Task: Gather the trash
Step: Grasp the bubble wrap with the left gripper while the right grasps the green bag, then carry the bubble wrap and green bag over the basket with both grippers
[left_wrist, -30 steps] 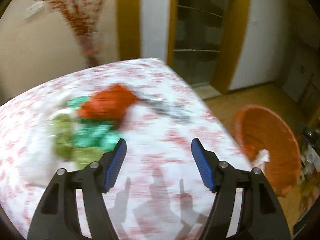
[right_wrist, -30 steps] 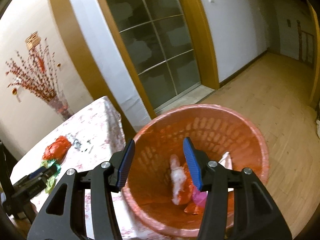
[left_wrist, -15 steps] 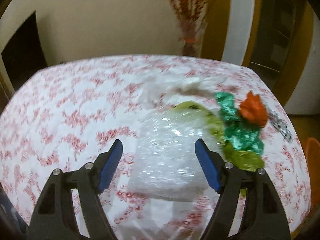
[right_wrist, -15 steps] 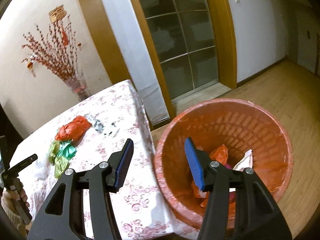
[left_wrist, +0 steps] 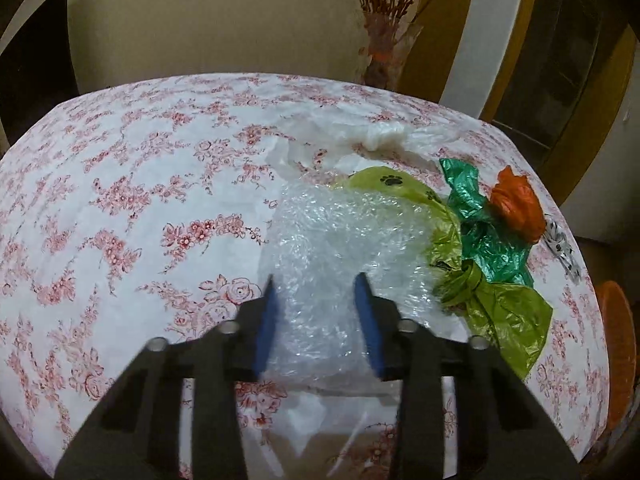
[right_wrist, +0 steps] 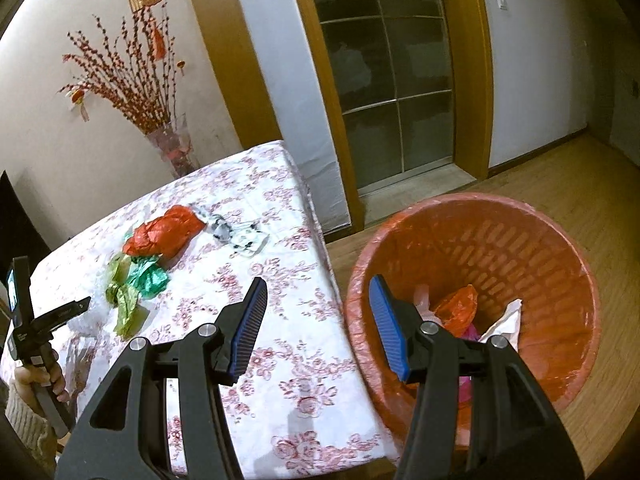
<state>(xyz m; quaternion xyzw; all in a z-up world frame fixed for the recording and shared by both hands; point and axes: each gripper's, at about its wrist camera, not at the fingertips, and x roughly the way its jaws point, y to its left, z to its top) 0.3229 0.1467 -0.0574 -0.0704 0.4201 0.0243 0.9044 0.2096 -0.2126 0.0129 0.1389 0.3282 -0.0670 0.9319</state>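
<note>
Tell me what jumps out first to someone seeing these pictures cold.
The orange basket on the floor beside the table, already holding scraps, grabs the eye first. Next is the heap of bags on the flowered cloth: an orange bag, a green bag and an olive bag. The left gripper is closing around bubble wrap, while the right gripper hangs open.

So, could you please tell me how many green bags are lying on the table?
2: a light green bag beside the bubble wrap, and a dark green bag under the orange one. More may be hidden.
</note>
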